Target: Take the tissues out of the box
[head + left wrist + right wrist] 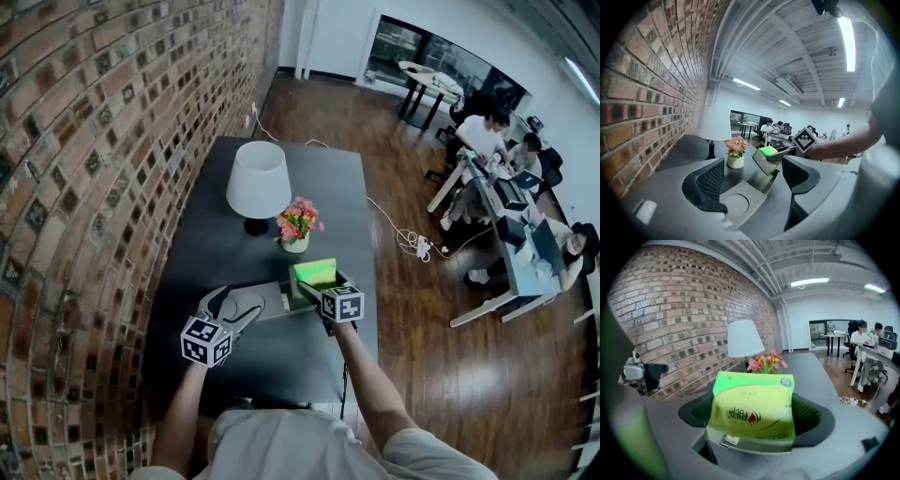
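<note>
The right hand-held gripper (754,417) pinches the pack (752,399) at mid-frame, and a loose squeeze could drop it. The left hand-held gripper (754,180), spread over the box (740,202), clamps nothing, so the box may slide.

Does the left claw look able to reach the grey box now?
Likely yes: the left claw stands open right at the grey box, nothing between; the right claw holds the tissue pack above it.

I see a bright green plastic tissue pack (752,404) with red print. The open rectangular box (270,302) is plain grey
</note>
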`<state>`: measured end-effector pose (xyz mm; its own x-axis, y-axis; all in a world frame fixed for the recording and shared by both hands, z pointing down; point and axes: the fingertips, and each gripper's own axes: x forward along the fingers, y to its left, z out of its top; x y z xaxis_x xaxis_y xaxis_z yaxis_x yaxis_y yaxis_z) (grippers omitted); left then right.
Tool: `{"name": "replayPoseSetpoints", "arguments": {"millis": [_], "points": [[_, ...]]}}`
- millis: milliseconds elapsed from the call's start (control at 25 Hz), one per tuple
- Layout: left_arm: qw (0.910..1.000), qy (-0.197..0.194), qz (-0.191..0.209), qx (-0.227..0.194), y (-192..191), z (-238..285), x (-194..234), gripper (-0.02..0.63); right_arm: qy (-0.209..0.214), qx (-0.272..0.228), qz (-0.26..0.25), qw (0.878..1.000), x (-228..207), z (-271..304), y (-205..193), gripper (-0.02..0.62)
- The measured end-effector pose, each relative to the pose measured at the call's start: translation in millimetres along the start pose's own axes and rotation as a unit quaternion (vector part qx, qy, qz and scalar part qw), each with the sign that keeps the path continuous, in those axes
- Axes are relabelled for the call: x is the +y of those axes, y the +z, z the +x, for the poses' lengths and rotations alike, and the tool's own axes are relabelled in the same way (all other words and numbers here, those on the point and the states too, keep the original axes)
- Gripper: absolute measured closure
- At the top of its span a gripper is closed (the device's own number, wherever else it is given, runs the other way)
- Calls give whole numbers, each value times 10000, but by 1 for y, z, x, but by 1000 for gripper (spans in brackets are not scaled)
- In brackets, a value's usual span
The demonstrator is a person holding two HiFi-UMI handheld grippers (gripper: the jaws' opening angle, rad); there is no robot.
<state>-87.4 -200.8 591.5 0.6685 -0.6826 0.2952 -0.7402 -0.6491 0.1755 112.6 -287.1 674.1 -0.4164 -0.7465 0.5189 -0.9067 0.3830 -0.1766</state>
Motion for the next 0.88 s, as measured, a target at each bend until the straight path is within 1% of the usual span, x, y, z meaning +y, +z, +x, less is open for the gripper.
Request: {"name": "replayPoseSetpoints", "arguments": {"millis": [120,200,320,440,560,680,760,880], "points": [[9997,78,150,-191,22,-2,4,223,21,-579,-342,9977,10,-37,40,72],[9989,148,278,-354,39,-5,6,224,21,-1025,-615,9928,20,-63,68,72],[9963,197,577,-607,65,-9,-2,224,6,-1741,-832,9812,32,-109,105,72],[9929,119,826,-853,86,-13,-19,227,-70,-2387,-943,9665,44,-155,130,72],[9890,86,1035,-1057,99,-19,-38,230,-211,-2892,-1021,9516,55,-195,141,72],[9851,188,1257,-1156,104,-28,-53,236,-405,-3260,-1072,9384,64,-228,141,72],[9829,256,1306,-1275,107,-35,-62,236,-550,-3396,-1163,9317,69,-245,136,72],[9804,322,1247,-1494,110,-43,-70,244,-717,-3542,-1184,9249,72,-263,125,72]]}}
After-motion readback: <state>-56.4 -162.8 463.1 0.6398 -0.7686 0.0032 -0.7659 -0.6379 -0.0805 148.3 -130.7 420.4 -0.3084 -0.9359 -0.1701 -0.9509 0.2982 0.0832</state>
